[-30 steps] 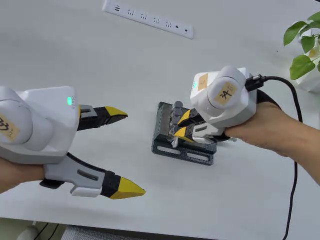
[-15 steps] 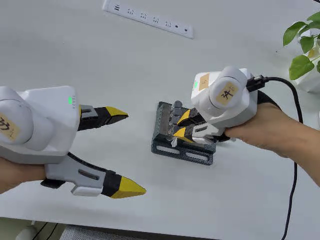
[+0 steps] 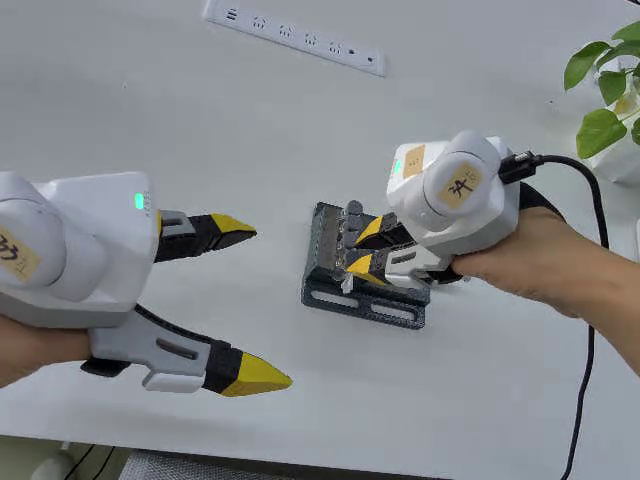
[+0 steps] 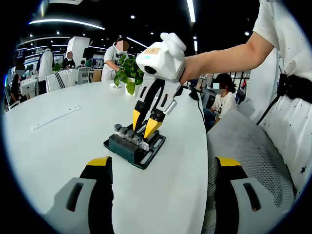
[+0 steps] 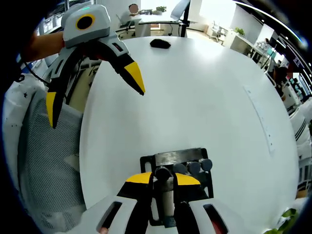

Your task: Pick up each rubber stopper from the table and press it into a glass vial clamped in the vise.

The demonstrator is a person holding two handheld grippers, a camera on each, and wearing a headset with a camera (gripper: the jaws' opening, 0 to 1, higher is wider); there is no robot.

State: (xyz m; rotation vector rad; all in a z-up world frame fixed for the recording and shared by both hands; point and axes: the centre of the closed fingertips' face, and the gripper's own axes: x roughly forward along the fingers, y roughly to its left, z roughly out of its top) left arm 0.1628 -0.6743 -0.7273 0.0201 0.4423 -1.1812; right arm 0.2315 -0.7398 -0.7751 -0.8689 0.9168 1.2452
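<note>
A dark vise [image 3: 365, 302] sits mid-table with a row of grey rubber stoppers [image 3: 354, 208] on glass vials. My right gripper [image 3: 362, 248] reaches in from the right, its yellow tips over the near end of the row. In the right gripper view the jaws are closed narrow around a grey stopper [image 5: 162, 173] on top of a clear vial [image 5: 168, 202]; three more stoppers [image 5: 194, 167] stand beside it in the vise [image 5: 170, 157]. My left gripper [image 3: 250, 305] hovers open and empty left of the vise. Its own view shows the right gripper [image 4: 145, 123] above the vise [image 4: 122, 146].
A white power strip [image 3: 296, 37] lies at the table's far edge. A potted plant [image 3: 605, 90] stands at the far right. A black cable [image 3: 590, 330] trails from the right gripper. A mesh chair [image 4: 243, 141] stands beside the table.
My right gripper has shifted slightly to the right over the vise. The left gripper has stayed open in place.
</note>
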